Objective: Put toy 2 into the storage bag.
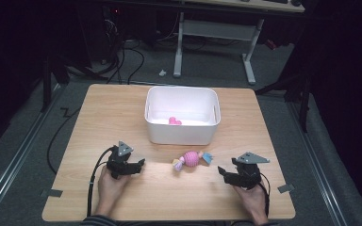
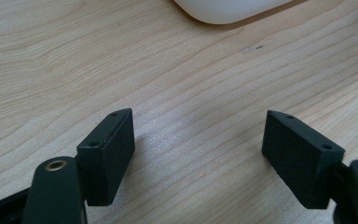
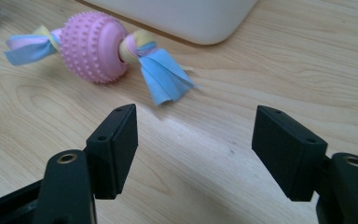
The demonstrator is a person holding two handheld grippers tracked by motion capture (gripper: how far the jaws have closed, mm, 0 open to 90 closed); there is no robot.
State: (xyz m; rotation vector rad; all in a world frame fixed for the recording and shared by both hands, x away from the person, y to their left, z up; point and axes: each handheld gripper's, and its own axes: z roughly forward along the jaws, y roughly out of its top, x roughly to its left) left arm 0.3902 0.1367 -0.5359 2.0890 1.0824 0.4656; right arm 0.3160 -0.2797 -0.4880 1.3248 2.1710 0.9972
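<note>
Inspecting the table, I find the pink knobbly ball toy, with cloth tails knotted at both ends, lying on the wooden table just in front of the white tub, near its front wall but apart from it. A small pink item already sits inside the tub.

My right gripper rests low beside the toy, jaws spread wide and empty. In the right gripper view the ball lies ahead and to the left of the jaw line, its blue tail pointing toward me. My left gripper is likewise wide and empty on the toy's other side, facing bare wood with the tub's corner beyond.

Judgement: the step in hand is the reach for the toy with the right gripper. To do it well I should swing left until the ball sits between the jaws, and close on the ball's firm body, not the limp cloth, which may slip.

Both hands grip from behind, wrists low, forearms entering from the near edge.
</note>
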